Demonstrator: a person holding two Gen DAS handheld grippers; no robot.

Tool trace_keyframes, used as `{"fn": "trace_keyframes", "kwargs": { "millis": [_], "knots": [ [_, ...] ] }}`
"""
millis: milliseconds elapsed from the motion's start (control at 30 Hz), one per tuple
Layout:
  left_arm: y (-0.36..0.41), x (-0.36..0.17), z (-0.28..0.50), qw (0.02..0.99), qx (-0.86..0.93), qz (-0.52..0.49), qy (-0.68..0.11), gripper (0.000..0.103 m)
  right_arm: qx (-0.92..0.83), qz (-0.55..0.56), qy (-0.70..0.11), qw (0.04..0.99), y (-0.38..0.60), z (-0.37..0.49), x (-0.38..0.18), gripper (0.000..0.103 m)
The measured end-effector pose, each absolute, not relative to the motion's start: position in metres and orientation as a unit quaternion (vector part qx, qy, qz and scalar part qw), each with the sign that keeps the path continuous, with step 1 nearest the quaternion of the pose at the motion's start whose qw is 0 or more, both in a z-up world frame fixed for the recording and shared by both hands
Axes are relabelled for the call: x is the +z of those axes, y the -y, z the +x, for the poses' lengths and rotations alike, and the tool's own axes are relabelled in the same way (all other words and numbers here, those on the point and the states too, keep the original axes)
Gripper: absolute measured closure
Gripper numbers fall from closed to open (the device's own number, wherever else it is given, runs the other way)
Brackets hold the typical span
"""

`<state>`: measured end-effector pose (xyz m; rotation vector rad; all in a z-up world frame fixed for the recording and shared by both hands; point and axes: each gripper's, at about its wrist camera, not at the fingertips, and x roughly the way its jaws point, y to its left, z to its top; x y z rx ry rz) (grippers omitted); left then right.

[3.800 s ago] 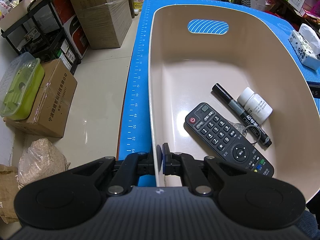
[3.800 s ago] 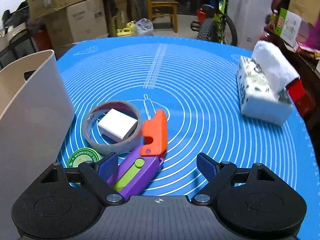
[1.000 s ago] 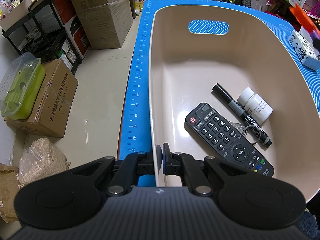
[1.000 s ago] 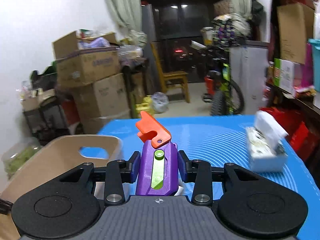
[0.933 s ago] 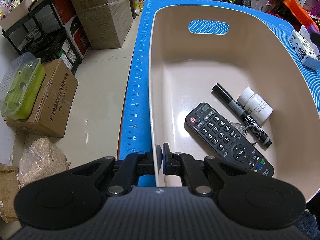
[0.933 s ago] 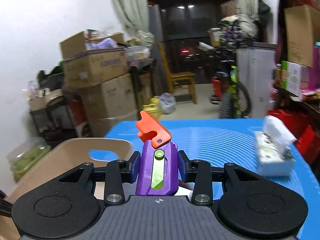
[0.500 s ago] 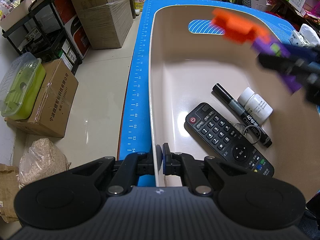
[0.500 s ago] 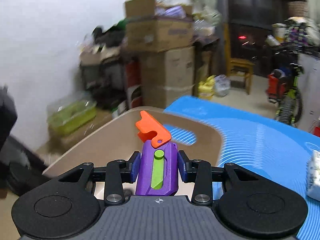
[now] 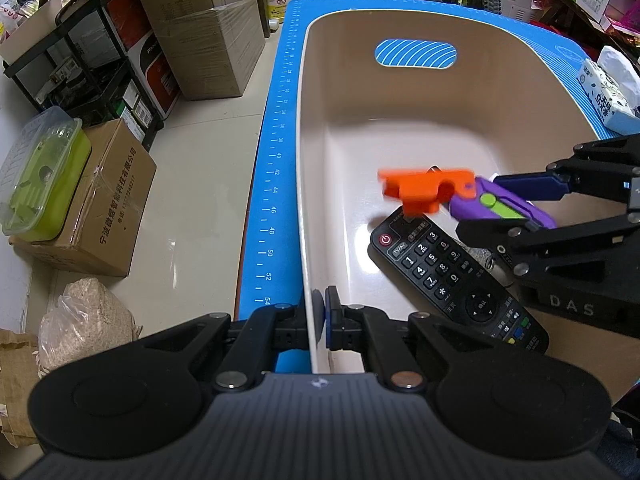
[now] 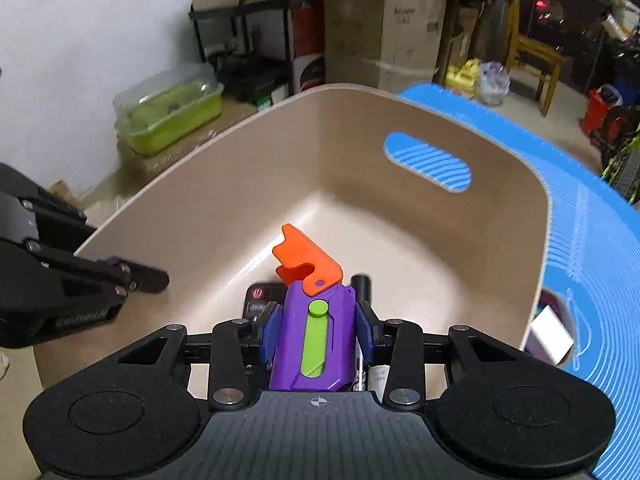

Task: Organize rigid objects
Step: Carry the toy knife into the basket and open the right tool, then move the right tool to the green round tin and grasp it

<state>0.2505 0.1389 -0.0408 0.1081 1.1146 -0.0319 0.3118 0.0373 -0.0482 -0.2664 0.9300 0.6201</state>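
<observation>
One beige bin [image 9: 500, 92], one remote [image 9: 456, 276] lying in it. The left gripper [image 9: 319, 316] pinches the bin's near wall between closed fingers. The right gripper [image 10: 316, 330] clamps one purple toy knife [image 10: 312, 340], green slider, orange tip ahead of its fingers, above the remote inside the bin.

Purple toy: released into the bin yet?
No. The right gripper is shut on the purple toy, above the remote.
</observation>
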Motion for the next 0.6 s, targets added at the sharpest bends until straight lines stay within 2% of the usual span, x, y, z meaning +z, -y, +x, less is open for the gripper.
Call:
{"fn": "trace_keyframes", "kwargs": {
  "millis": [200, 600],
  "knots": [
    [-0.139, -0.041, 0.251, 0.847, -0.015, 0.052, -0.529, 0.096, 0.300, -0.115, -0.437, 0.840, -0.030, 0.312, -0.044, 0.053],
    [-0.138, -0.041, 0.250, 0.847, -0.015, 0.052, -0.529, 0.096, 0.284, -0.053, -0.364, 0.885, 0.028, 0.316, 0.005, 0.053]
  ]
}}
